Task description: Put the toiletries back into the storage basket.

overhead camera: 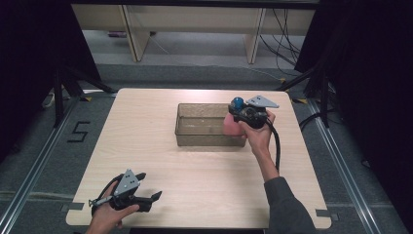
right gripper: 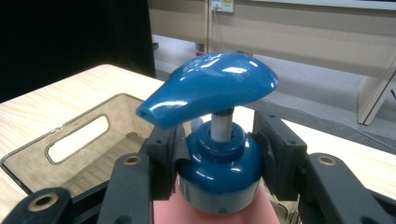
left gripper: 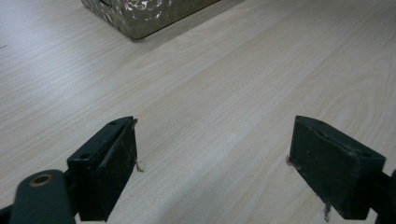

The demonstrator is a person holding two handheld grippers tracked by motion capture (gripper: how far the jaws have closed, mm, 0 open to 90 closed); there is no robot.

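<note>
A pink pump bottle with a blue pump head hangs upright over the right end of a clear brown plastic bin. My right gripper is shut on the bottle's blue collar, one jaw on each side. The bin's handle slot appears beyond the bottle in the right gripper view. My left gripper rests at the table's near left corner, held in a hand, well away from the bin. Its fingers stand wide apart over bare wood with nothing between them.
The light wooden table carries only the bin. Dark curtains and black stands flank it. Desk legs and cables stand on the grey floor beyond the far edge. A corner of the bin shows at the top of the left gripper view.
</note>
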